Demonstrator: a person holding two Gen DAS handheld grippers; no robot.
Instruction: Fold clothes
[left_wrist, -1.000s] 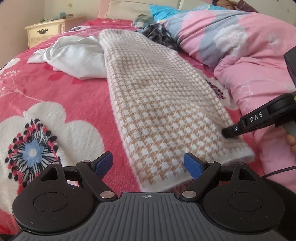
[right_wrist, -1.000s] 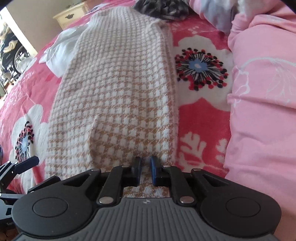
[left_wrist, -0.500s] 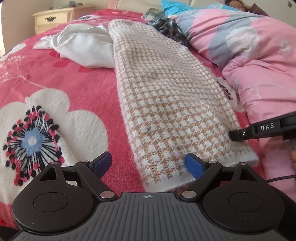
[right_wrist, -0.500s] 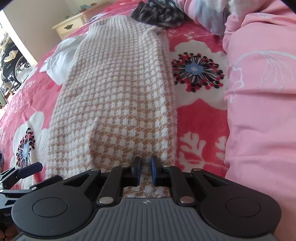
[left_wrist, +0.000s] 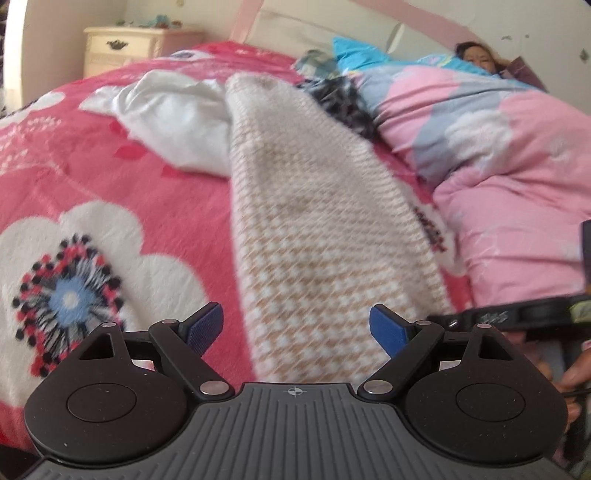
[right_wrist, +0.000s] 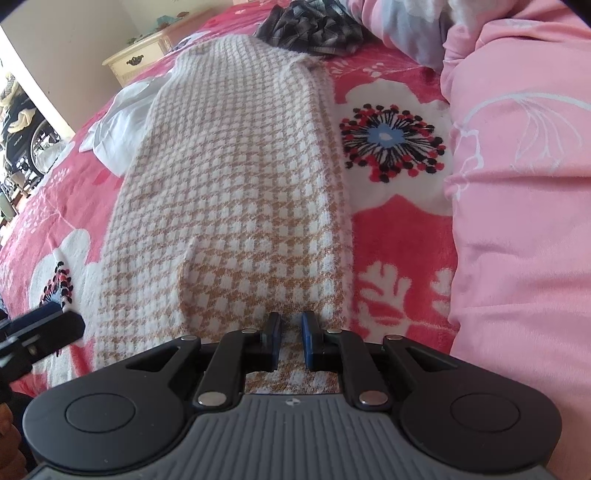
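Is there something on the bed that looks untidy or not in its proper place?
Yes. A crumpled white garment lies bunched beside the long beige-and-white houndstooth knit, partly under its far edge. A dark plaid garment is heaped at the knit's far end. The knit has a small ridge near its close end.

Knitted houndstooth garment (right_wrist: 236, 177): soft, fuzzy wool-like cloth. Red floral blanket (left_wrist: 74, 177): plush fleece. Pink quilt (right_wrist: 524, 229): smooth, matt cotton-like fabric. White garment (left_wrist: 177, 122): thin, crumpled cloth. Nightstand (left_wrist: 122, 48): cream-painted wood, dark metal handle.
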